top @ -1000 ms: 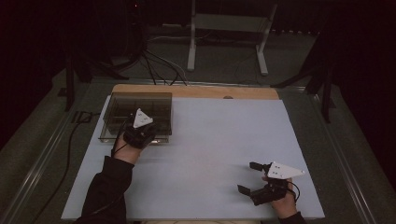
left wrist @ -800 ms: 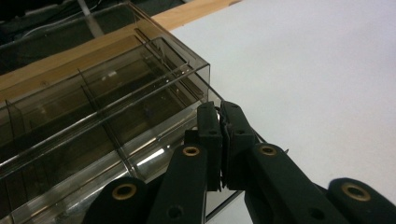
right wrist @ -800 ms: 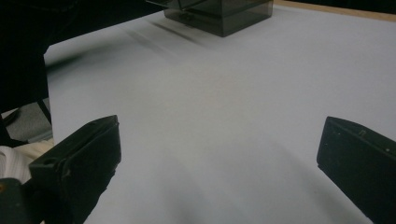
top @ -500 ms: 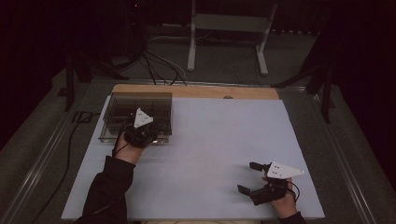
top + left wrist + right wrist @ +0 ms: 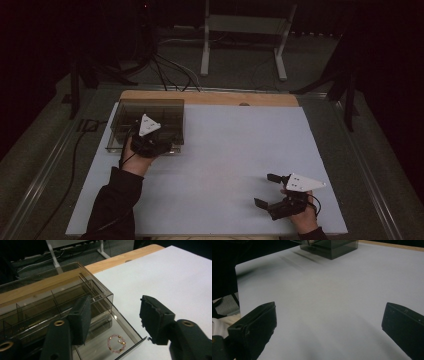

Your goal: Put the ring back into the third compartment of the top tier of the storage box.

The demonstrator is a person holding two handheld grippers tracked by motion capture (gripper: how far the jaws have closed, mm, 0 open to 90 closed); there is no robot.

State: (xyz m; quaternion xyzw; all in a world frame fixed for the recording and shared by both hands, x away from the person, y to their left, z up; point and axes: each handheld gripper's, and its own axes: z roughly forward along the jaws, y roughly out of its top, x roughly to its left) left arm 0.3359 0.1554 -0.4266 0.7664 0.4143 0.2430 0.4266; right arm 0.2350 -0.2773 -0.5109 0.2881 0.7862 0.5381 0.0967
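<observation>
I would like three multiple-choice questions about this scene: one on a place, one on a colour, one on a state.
1. Where does the bracelet lie?
A. in the pulled-out drawer of the box
B. on the white mat
C. between the right gripper's jaws

2. What colour are most of the bracelet's beads?
A. green
B. pink
C. black

3. How does the left gripper stand?
A. shut on the bracelet
B. shut on the drawer front
C. open, holding nothing

Key: 1 A, the left gripper view shows it on the drawer floor, below the jaws. 2 B, the beads are pale pink with a few gold ones. 3 C, its jaws have just been opening, and the pads stand apart above the drawer, touching nothing.
</observation>
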